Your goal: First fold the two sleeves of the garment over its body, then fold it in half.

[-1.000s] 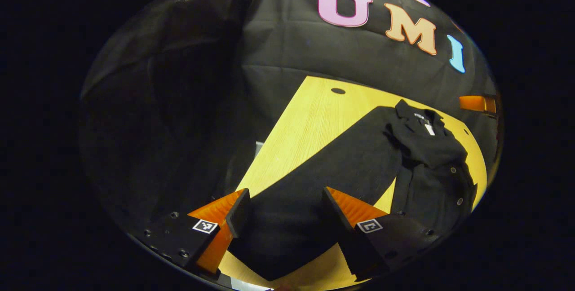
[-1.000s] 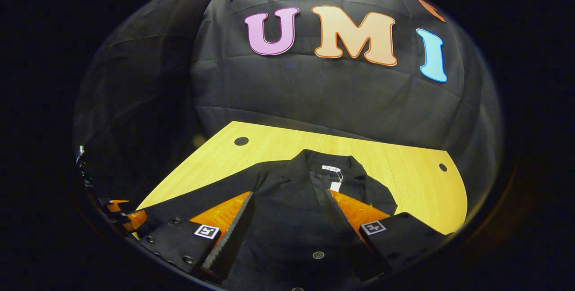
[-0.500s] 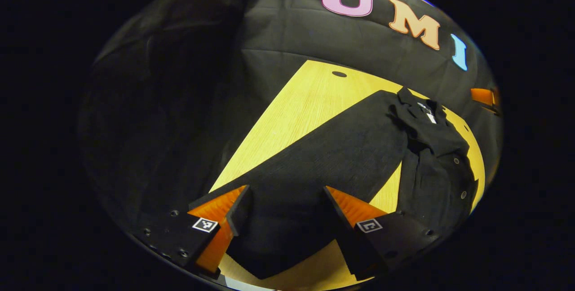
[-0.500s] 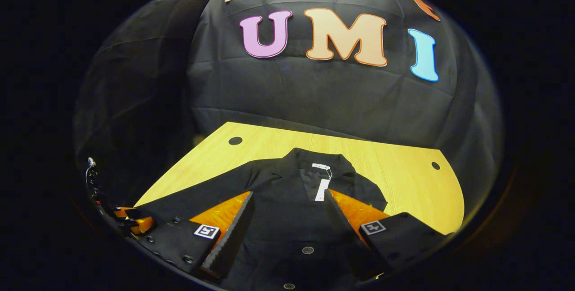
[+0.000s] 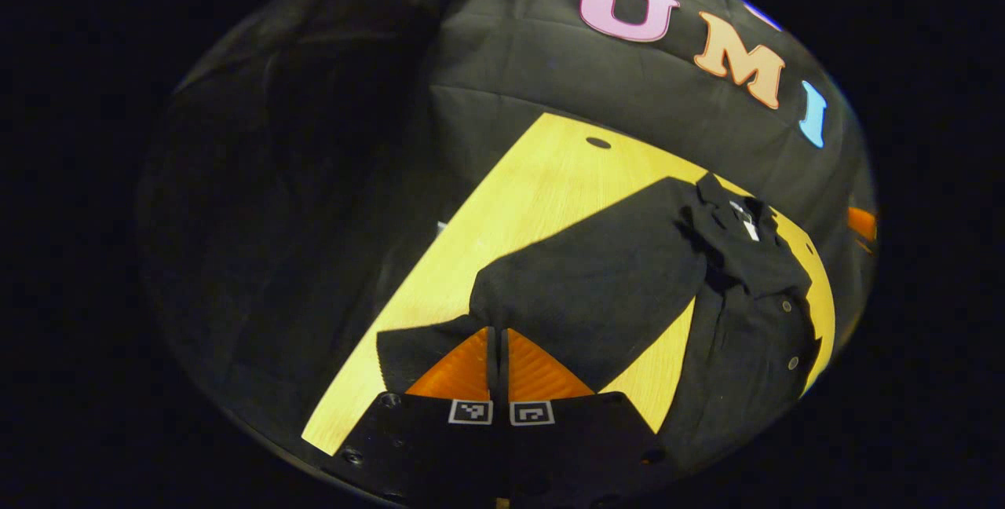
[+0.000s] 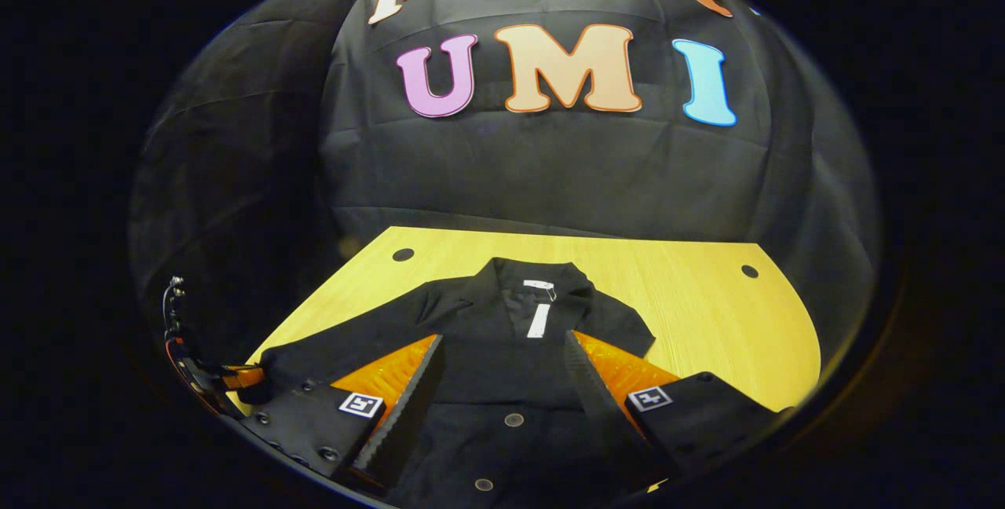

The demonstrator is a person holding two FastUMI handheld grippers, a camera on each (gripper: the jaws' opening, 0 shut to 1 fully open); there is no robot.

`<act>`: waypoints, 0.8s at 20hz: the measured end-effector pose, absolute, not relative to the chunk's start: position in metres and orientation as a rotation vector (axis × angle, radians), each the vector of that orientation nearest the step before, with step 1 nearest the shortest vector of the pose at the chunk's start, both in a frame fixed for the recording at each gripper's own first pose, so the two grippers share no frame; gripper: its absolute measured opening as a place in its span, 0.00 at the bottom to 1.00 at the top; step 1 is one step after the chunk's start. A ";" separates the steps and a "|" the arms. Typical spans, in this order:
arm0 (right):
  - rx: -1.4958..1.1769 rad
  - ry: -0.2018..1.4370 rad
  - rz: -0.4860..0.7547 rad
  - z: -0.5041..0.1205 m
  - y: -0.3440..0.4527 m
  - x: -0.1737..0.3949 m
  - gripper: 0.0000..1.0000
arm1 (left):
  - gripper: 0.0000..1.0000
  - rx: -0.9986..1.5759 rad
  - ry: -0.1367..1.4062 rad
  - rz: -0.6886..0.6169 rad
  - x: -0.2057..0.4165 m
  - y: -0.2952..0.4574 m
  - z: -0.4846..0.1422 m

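Note:
A black buttoned jacket [image 6: 502,344] lies face up on the yellow wooden table [image 6: 707,313], collar toward the wall, with a white tag [image 6: 539,320] at the neck. Its long sleeve [image 5: 597,289] stretches from the shoulder out to my left gripper [image 5: 497,344], which is shut on the cuff end. From the right gripper view, that gripper [image 6: 235,377] sits at the far left with the sleeve [image 6: 353,344] running to it. My right gripper [image 6: 502,391] stands open above the jacket's front, one finger to each side of the button row. The other sleeve's lie is unclear.
The table has two small round holes near its far corners [image 6: 403,254] [image 6: 749,271]. Black cloth walls close in the back and left side. Bare tabletop lies right of the jacket [image 6: 730,336] and beyond the sleeve [image 5: 542,179].
My left gripper went from open around the sleeve end to shut on it, and the cuff has bunched up. The right gripper drew back a little over the jacket and stayed open.

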State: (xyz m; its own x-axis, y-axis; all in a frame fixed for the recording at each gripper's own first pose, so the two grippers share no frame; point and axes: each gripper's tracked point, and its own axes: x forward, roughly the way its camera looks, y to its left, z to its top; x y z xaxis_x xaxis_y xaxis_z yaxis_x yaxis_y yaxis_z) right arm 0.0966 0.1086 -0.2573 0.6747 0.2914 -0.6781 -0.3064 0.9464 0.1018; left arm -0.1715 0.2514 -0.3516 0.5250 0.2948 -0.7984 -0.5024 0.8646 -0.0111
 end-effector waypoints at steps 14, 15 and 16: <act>0.090 0.778 0.231 -0.265 -0.026 0.054 0.98 | 0.00 -0.072 0.683 0.280 -0.029 0.168 -0.245; 0.097 0.778 0.222 -0.264 -0.034 0.051 0.98 | 0.00 -0.068 0.678 0.258 -0.022 0.156 -0.242; 0.101 0.775 0.213 -0.264 -0.043 0.047 0.98 | 0.00 -0.066 0.671 0.236 -0.012 0.145 -0.239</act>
State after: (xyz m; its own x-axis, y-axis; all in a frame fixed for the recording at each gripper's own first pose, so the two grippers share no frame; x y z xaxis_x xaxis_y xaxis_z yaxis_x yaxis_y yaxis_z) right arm 0.0474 -0.0433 -0.2642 0.6940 0.2277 -0.6830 -0.1538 0.9737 0.1682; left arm -0.0123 0.1452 -0.2393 0.7573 0.1951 -0.6232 -0.2379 0.9712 0.0150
